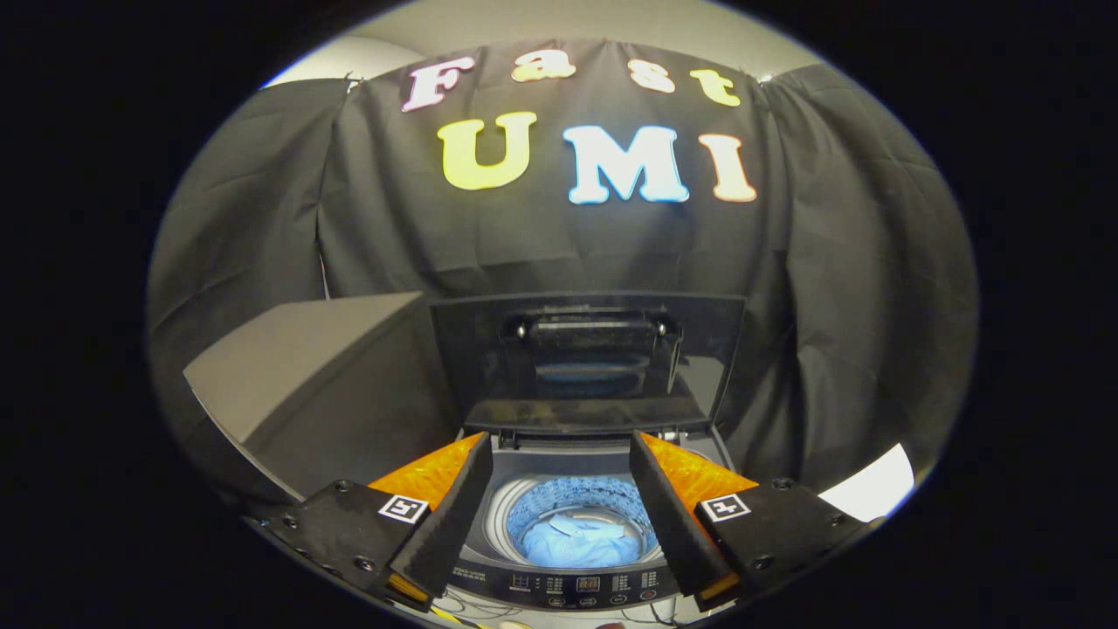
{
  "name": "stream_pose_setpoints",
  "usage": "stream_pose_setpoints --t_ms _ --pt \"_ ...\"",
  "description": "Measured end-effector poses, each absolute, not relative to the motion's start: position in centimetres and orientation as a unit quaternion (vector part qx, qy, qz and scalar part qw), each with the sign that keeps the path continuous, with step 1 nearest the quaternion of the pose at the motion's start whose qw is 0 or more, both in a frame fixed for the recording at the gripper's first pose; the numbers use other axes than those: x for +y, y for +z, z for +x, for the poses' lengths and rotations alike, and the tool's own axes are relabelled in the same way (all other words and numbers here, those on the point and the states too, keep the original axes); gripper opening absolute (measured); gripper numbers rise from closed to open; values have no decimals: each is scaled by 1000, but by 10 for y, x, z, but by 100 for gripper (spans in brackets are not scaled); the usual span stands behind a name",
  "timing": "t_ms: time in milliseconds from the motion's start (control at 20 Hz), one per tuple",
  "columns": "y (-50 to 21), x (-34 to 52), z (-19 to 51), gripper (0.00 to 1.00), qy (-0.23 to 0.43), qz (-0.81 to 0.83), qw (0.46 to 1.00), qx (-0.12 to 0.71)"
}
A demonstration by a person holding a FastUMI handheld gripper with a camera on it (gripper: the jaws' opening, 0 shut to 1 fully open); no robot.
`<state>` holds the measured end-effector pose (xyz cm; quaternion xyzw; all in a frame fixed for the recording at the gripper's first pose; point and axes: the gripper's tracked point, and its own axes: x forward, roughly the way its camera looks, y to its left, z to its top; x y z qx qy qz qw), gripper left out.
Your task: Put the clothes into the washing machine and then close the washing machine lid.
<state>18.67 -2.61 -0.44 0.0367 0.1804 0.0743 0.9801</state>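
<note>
The tool (559, 450) hangs above the washer (568, 585), tipped down, its fingers (450, 515) wide apart and holding nothing. Blue clothes (581, 542) lie in the drum between them. The lid (585, 362) stands up beyond.

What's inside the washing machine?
Light blue clothes lie at the bottom of the washing machine drum, under its raised lid. The open hand-held gripper hovers above, empty. Its fingers hide the drum's sides.
</note>
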Motion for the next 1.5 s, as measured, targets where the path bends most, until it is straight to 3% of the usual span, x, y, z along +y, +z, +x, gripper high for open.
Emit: stream_pose_setpoints --t_ms 750,1500 --pt "97 -42 74 97 47 45 997 30" --pt "104 -51 23 97 27 31 999 7"
